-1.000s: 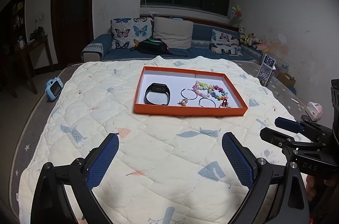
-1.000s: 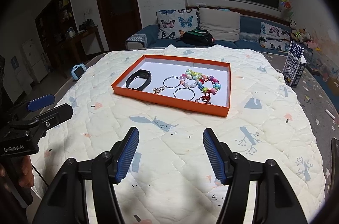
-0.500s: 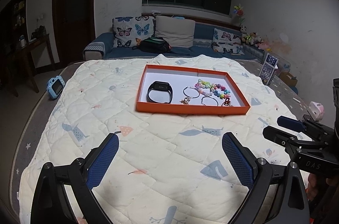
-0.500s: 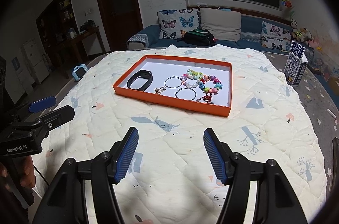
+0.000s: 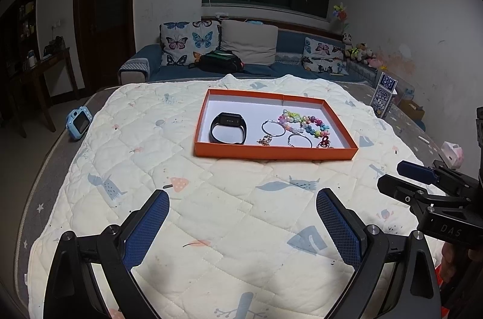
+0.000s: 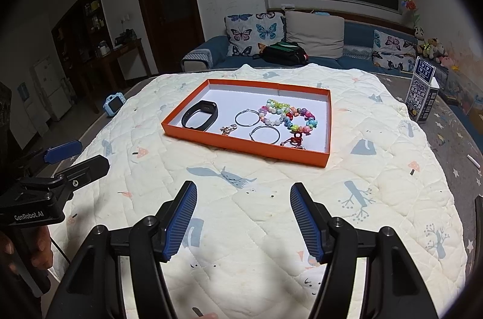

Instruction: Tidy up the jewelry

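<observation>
An orange tray (image 5: 271,153) (image 6: 229,144) lies on a quilted bed. In it are a black smart band (image 5: 228,128) (image 6: 200,115), two hoop earrings (image 5: 273,128) (image 6: 264,133), a colourful bead bracelet (image 5: 305,122) (image 6: 286,113), a small gold charm (image 5: 264,141) (image 6: 228,129) and a red charm (image 5: 324,141) (image 6: 297,138). My left gripper (image 5: 241,216) is open and empty, well short of the tray. My right gripper (image 6: 243,213) is open and empty, also short of the tray.
A blue toy camera (image 5: 79,122) (image 6: 112,105) sits at the bed's left edge. A dark patterned box (image 5: 385,98) (image 6: 421,95) stands at the right. A sofa with butterfly cushions and a black bag (image 5: 222,61) is behind the bed.
Both grippers have drawn back slightly from the tray, which looks a little farther and higher in view. Jaws stay open; nothing in the tray moved.
</observation>
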Tool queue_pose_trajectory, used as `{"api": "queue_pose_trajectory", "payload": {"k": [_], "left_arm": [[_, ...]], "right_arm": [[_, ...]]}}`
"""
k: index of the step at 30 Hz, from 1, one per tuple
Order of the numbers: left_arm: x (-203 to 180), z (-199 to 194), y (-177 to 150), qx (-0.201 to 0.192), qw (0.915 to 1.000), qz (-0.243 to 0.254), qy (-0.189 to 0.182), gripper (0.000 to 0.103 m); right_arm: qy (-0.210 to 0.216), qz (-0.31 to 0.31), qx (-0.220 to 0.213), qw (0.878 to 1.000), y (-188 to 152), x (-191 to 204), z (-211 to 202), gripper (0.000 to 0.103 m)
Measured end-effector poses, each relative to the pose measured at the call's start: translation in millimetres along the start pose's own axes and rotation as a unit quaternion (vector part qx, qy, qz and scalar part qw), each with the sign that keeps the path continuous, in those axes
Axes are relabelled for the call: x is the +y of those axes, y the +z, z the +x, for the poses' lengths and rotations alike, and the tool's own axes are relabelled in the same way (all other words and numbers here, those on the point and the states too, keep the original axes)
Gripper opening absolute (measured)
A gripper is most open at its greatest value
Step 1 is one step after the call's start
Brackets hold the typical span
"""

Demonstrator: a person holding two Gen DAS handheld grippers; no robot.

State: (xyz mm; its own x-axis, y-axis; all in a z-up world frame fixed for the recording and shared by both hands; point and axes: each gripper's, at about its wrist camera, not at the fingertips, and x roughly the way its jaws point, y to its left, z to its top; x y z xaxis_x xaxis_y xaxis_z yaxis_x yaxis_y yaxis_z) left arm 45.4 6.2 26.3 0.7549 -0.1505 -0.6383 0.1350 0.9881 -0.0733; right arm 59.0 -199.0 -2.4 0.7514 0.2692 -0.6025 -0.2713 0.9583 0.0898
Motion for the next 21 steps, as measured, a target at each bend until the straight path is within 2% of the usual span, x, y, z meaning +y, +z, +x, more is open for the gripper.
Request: {"api": "queue_pose_trajectory", "payload": {"k": [21], "left_arm": [[1.5,2.0,-0.8,0.002,1.0000,0.000,0.001,0.103]], "right_arm": [[0.003,-0.001,0.000,1.000,1.3,0.1,0.4,0.071]]}}
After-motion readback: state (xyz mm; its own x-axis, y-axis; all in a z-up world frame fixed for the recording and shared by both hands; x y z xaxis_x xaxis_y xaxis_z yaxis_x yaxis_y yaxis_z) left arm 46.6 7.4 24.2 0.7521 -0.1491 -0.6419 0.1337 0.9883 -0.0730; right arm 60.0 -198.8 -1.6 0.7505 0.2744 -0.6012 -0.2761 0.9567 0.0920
